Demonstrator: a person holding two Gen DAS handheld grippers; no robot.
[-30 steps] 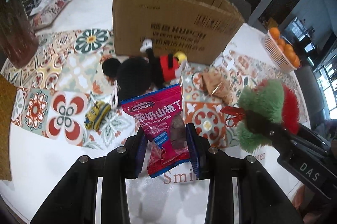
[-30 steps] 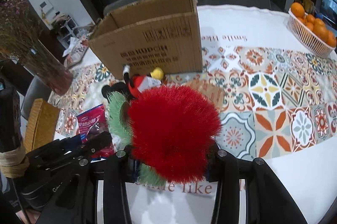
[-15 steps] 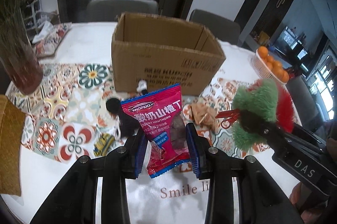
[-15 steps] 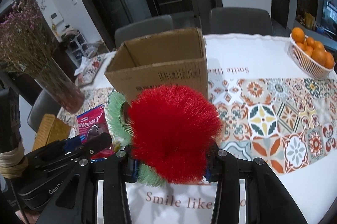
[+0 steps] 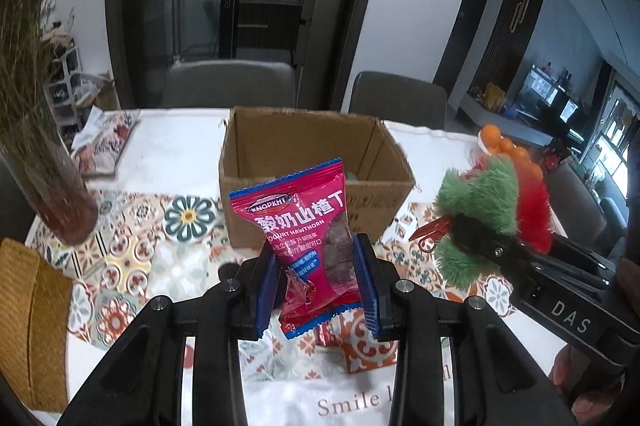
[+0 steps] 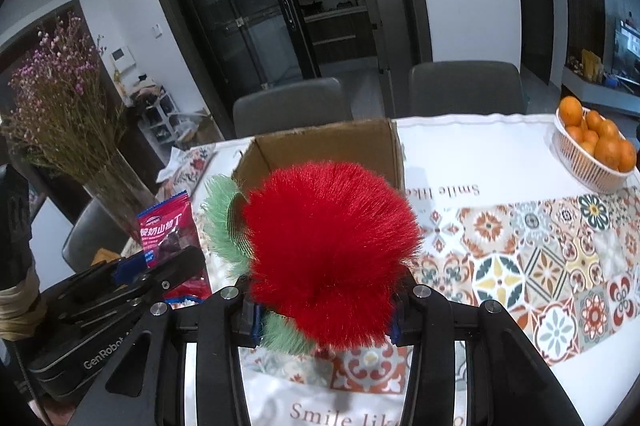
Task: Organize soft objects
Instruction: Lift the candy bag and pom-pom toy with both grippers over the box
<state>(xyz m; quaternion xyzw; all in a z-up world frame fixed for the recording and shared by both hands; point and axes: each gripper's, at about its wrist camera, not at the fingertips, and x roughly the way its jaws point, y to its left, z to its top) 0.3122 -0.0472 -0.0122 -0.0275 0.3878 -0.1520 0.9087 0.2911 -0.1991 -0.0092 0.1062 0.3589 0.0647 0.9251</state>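
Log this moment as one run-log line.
left gripper: shut on snack packet | right gripper: shut on fuzzy toy | both raised before open cardboard box

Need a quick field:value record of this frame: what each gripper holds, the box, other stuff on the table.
left gripper: shut on red snack packet, held upright above the table
right gripper: shut on red and green fluffy toy
cardboard box: open top, upright on the table behind both grippers; contents mostly hidden
tablecloth: white with patterned tile print
basket of oranges: far right on the table
vase of dried flowers: left side of the table
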